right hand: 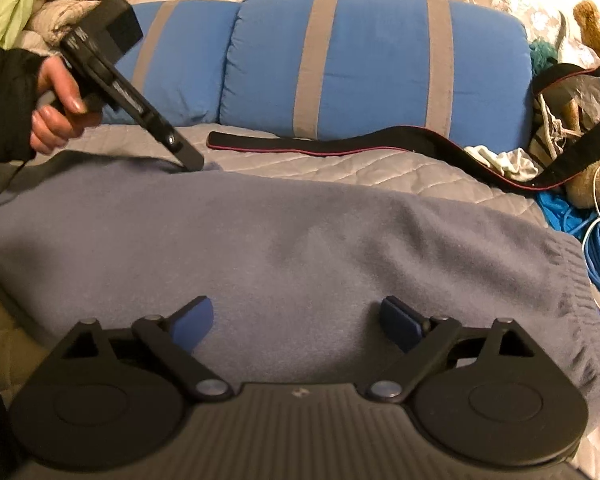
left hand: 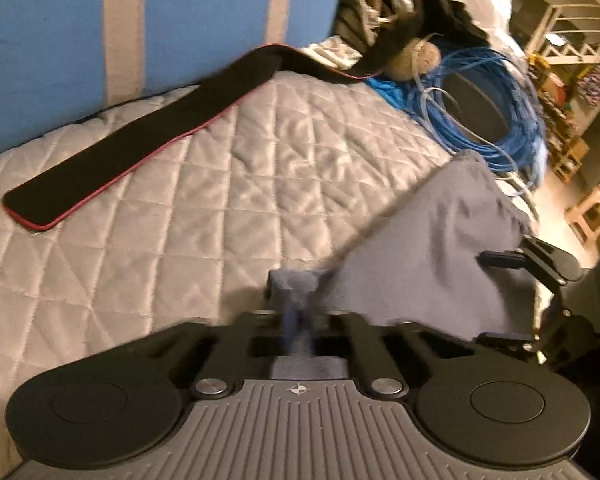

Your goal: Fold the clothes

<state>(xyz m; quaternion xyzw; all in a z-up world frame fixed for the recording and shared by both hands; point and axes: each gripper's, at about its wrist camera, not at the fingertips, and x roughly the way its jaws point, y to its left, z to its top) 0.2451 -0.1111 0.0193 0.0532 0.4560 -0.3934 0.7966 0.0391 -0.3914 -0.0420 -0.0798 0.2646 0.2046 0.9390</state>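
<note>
A grey-blue knit sweater (right hand: 300, 240) lies spread across the quilted bed cover (left hand: 140, 240). My left gripper (left hand: 296, 300) is shut on a bunched edge of the sweater (left hand: 432, 248) and lifts it off the cover. It also shows in the right wrist view (right hand: 190, 162), pinching the sweater's far left edge. My right gripper (right hand: 296, 320) is open and empty, its blue pads (right hand: 196, 318) spread just above the sweater's near part. The right gripper also shows at the right edge of the left wrist view (left hand: 496, 258).
A black strap with red trim (left hand: 132, 144) lies on the cover beyond the sweater. Blue pillows with grey stripes (right hand: 380, 60) stand at the back. A coil of blue cable (left hand: 500, 112), plush toys (right hand: 596, 184) and a pile of clutter (left hand: 400, 8) crowd the right side.
</note>
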